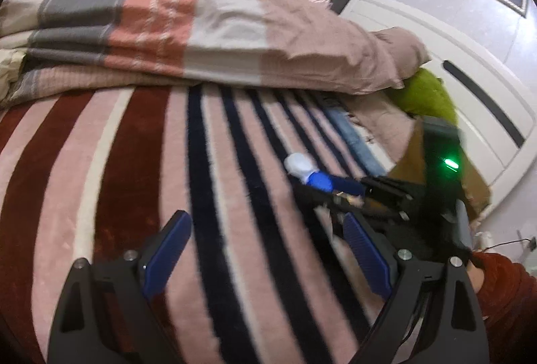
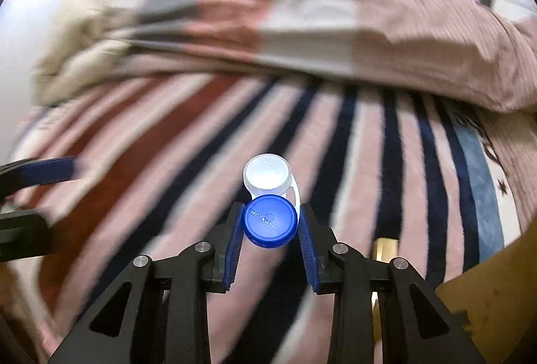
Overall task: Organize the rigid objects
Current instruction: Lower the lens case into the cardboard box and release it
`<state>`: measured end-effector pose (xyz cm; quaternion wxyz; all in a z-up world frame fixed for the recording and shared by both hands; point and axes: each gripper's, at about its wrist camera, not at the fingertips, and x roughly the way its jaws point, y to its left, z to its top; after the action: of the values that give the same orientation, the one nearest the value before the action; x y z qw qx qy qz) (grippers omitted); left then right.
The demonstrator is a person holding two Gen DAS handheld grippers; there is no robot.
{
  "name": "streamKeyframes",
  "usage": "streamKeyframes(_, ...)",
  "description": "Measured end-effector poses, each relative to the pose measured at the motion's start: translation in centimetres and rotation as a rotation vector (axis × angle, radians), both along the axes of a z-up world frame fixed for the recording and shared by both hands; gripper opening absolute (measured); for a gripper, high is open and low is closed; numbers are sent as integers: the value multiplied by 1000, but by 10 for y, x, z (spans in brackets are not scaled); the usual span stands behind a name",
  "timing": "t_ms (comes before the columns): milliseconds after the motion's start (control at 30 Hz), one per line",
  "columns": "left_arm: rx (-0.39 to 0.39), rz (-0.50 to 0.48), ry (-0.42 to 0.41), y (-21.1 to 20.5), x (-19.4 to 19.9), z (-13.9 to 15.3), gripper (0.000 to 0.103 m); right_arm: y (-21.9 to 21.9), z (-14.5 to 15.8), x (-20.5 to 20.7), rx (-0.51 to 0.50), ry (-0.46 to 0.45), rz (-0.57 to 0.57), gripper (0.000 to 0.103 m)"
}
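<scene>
Two round caps, one blue and one white, made up the contact lens case (image 2: pixel 270 203) that your right gripper (image 2: pixel 270 223) held, its blue pads clamped on the blue cap with the white cap jutting forward past the fingertips. The case rode in the air above the striped blanket (image 2: pixel 201 136) on the bed; the left wrist view showed it (image 1: pixel 310 174) the same way, sticking out ahead of the right gripper. Your left gripper (image 1: pixel 265 250) held nothing, its jaws spread wide apart over the blanket.

Since the grip sat on one cap only, the free cap could act as a lever, so you would have done well to keep the wrist level, move smoothly, and lower the case fully before releasing. The blur in the right wrist view suggested a quick swing, which risks twisting the case in the pads.

At the lower right edge sat what looked like a cardboard box (image 2: pixel 486 297), probably the destination. Its inside was hidden in both views, so I could not tell what it contained.
</scene>
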<state>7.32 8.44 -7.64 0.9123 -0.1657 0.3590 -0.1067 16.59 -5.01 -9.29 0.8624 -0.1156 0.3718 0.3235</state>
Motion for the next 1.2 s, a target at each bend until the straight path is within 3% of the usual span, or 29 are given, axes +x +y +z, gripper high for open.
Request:
streamKeyframes(167,-49,-89,-69,-28,-6,35,87,-15,54,-58,77,-60,151,28)
streamKeyframes(267,-84,-154,-102,-51,-5,56,65,-33,79,-76,117,-84,175,28)
streamKeyframes(333,-93,-184,-117,-64,-2,67,44,-48,89,-80,139,-93,169,28)
streamKeyframes(400,-79,-214,-126,-85,4,77,34,-68,98,-81,156,-109,149,28)
streamKeyframes(500,-47,-255,-137,-120,17,90,31,-97,106,-76,172,-112,113,28)
streamKeyframes(800,34,-374,-77,-228,73,91,31,-191,104,-33,135,-45,-26,28)
streamKeyframes(1000,93,-410,-9,-267,102,75,31,-218,87,-5,82,42,-58,28)
streamKeyframes(1067,114,-405,8,-271,106,71,35,-219,84,-1,60,59,-58,29)
streamKeyframes(1133,132,-391,12,-272,107,69,53,-216,80,2,24,64,-52,28)
streamKeyframes(1200,155,-373,2,-270,107,69,63,-217,77,2,1,65,-49,33)
